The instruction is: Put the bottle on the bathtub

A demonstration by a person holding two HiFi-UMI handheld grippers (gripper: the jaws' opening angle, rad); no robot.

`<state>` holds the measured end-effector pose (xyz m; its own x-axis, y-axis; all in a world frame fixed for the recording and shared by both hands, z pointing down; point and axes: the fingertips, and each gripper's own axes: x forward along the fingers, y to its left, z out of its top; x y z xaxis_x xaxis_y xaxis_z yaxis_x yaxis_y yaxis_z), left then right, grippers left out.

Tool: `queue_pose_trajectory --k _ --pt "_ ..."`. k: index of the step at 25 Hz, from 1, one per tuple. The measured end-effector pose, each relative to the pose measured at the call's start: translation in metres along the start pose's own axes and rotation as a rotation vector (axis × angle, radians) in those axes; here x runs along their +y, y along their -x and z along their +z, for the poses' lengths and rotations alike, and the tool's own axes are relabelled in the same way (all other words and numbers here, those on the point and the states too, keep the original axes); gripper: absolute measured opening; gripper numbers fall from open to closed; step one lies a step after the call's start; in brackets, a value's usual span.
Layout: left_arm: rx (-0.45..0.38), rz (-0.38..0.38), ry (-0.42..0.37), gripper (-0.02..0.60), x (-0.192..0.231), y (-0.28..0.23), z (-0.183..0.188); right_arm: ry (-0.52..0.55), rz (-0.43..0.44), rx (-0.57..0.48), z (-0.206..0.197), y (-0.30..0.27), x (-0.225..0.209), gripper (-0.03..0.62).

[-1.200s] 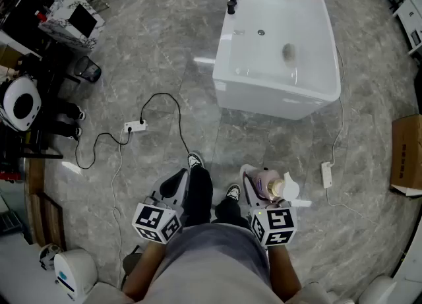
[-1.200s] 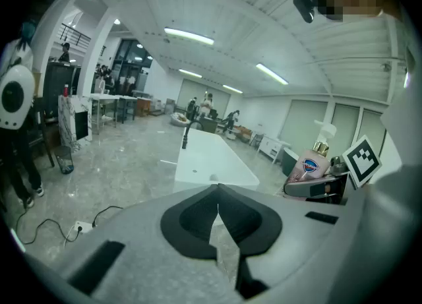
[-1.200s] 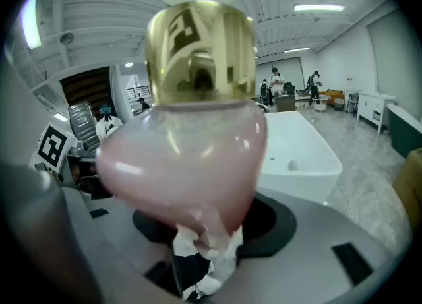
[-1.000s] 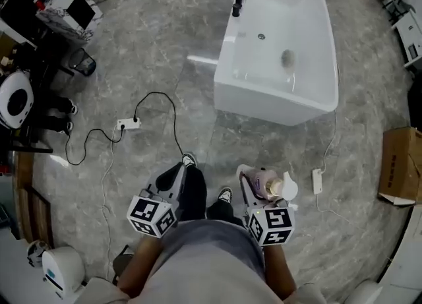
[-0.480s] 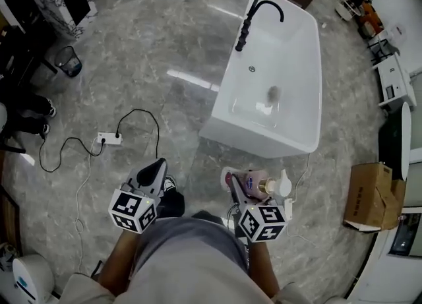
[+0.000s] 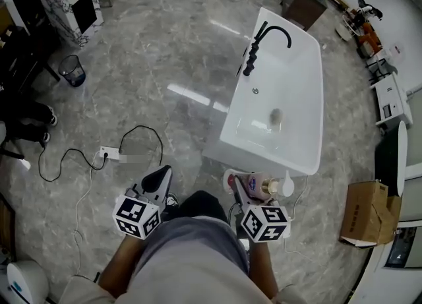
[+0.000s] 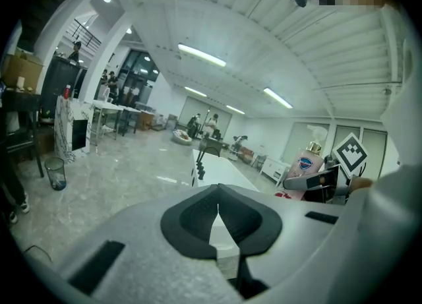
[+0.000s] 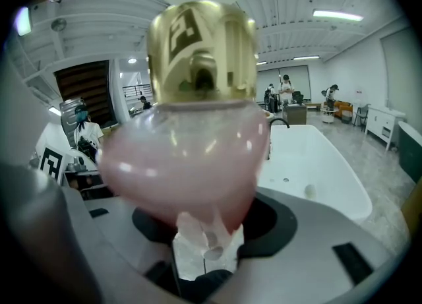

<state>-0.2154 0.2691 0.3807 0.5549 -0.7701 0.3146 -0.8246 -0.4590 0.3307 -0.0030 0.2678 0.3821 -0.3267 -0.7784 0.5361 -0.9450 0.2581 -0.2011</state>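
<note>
You clamp pink pump bottle with gold collar (image 6: 258,184) in right hand-held gripper (image 6: 241,188), ready for white bathtub (image 6: 264,156) just ahead; left hand-held gripper (image 6: 158,179) clenched, empty, unneeded.

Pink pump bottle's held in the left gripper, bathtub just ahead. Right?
Wrong side. The right gripper view shows the bottle clamped in the right gripper; the left gripper is shut and empty. The bathtub is just ahead, yes.
</note>
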Motion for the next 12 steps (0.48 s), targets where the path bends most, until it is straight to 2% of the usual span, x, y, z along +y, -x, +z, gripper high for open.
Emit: queue_pose_trajectory --k 9,12 --pt "0.024 0.003 0.009 0.008 0.023 -0.014 0.007 -0.006 0.013 0.017 0.008 -0.039 0.007 0.225" --pt "0.006 0.012 0.006 0.008 0.03 -0.025 0.016 -0.013 0.014 0.014 0.015 -0.053 0.002 0.225"
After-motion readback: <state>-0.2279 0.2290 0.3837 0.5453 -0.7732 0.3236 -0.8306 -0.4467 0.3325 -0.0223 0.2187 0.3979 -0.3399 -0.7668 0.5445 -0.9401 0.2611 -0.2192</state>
